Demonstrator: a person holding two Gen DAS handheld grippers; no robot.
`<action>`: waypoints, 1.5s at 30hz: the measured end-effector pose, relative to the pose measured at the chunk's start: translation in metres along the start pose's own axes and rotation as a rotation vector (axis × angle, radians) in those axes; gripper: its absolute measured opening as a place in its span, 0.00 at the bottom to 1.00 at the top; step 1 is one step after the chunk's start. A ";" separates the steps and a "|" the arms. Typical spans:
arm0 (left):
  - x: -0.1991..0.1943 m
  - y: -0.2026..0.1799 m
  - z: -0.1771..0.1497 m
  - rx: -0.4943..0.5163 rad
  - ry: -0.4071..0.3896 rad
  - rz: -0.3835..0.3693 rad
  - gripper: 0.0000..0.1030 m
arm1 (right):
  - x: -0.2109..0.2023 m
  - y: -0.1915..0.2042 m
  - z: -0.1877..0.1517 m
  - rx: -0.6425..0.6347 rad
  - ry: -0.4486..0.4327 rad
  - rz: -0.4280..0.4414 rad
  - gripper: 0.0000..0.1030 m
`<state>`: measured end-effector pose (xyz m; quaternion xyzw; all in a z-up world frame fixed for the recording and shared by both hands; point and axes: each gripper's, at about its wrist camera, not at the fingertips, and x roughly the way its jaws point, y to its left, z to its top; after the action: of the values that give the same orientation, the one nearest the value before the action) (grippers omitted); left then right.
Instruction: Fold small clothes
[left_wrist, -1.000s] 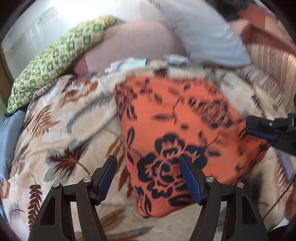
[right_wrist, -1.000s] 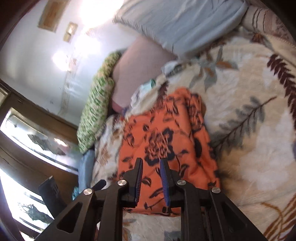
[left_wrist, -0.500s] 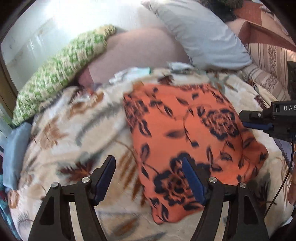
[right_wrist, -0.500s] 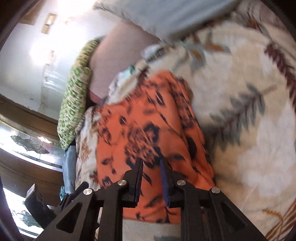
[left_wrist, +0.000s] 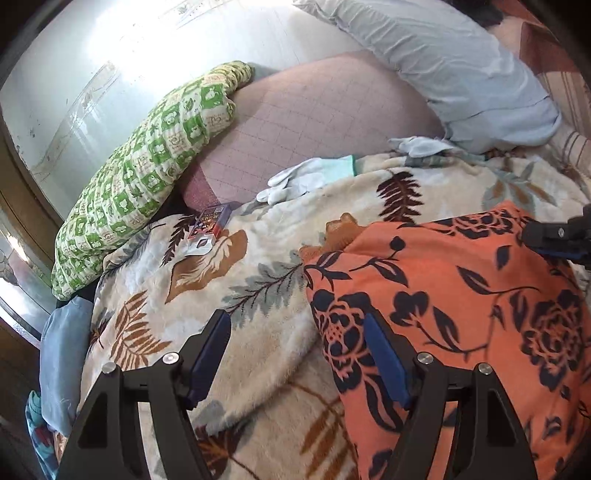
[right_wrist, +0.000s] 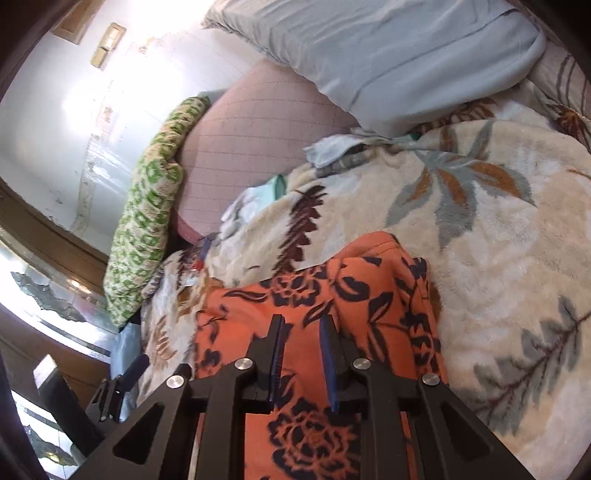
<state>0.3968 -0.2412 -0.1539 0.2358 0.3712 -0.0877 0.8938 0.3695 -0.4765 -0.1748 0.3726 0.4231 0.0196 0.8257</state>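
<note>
An orange garment with dark blue flowers (left_wrist: 461, 306) lies folded on a cream leaf-print blanket (left_wrist: 229, 280); it also shows in the right wrist view (right_wrist: 325, 295). My left gripper (left_wrist: 299, 354) is open and empty, over the garment's left edge. My right gripper (right_wrist: 301, 354) hovers above the garment with its jaws a narrow gap apart and nothing between them. Its tip shows at the right edge of the left wrist view (left_wrist: 554, 240).
A green patterned cushion (left_wrist: 147, 170), a pink pillow (left_wrist: 310, 125) and a light blue pillow (left_wrist: 454, 70) lie at the bed's head. White gloves (left_wrist: 306, 179) and a small printed box (left_wrist: 208, 225) lie on the blanket beyond the garment.
Both grippers have pulled back and left from the garment, so it sits further right in the left view. The garment lies as before. The right jaws have opened slightly.
</note>
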 end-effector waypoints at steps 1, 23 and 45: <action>0.006 -0.002 0.000 0.008 0.004 0.006 0.74 | 0.012 -0.006 0.000 0.021 0.042 -0.012 0.21; -0.048 -0.004 -0.020 0.020 -0.032 0.015 0.72 | -0.037 0.028 -0.044 -0.112 0.062 -0.037 0.21; -0.104 -0.001 -0.034 0.018 -0.058 0.015 0.73 | -0.080 0.031 -0.056 -0.058 -0.031 -0.047 0.22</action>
<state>0.3015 -0.2270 -0.1016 0.2437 0.3426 -0.0912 0.9027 0.2873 -0.4483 -0.1211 0.3388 0.4182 0.0068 0.8428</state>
